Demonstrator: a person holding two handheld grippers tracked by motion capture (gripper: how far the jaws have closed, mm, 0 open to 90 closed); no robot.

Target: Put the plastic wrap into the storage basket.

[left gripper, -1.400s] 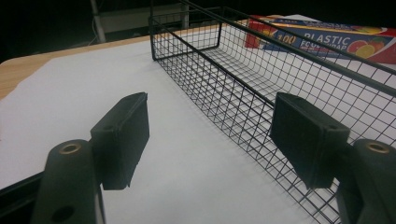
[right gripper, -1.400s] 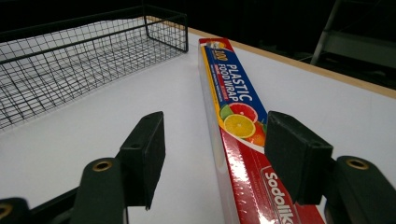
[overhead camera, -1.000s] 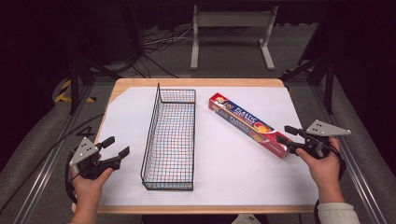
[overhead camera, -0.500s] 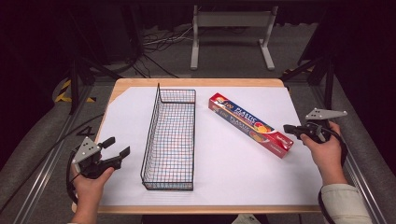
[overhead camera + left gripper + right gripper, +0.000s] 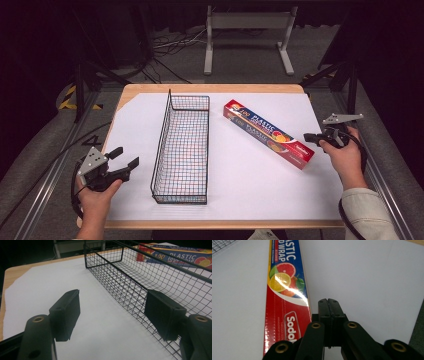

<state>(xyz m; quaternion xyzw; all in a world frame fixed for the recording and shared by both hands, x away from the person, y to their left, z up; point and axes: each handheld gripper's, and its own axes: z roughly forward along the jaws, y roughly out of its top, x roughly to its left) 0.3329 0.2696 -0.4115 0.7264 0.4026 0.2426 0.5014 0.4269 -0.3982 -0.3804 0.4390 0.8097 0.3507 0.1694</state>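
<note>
A long red and blue plastic wrap box (image 5: 269,132) (image 5: 284,287) lies diagonally on the white sheet, right of a black wire basket (image 5: 183,146) (image 5: 160,275). My right gripper (image 5: 311,137) (image 5: 328,302) is shut with nothing between its jaws, just right of the box's near end. My left gripper (image 5: 125,157) (image 5: 112,312) is open and hovers at the sheet's left edge, beside the basket's near left wall. The basket holds nothing.
A white sheet (image 5: 250,175) covers most of the wooden table (image 5: 200,88). A metal stand (image 5: 247,30) and cables lie on the floor beyond the far edge. Rails (image 5: 45,185) run along both sides of the table.
My right gripper has moved away from me and slightly toward the box's near end. The left gripper has stayed in place.
</note>
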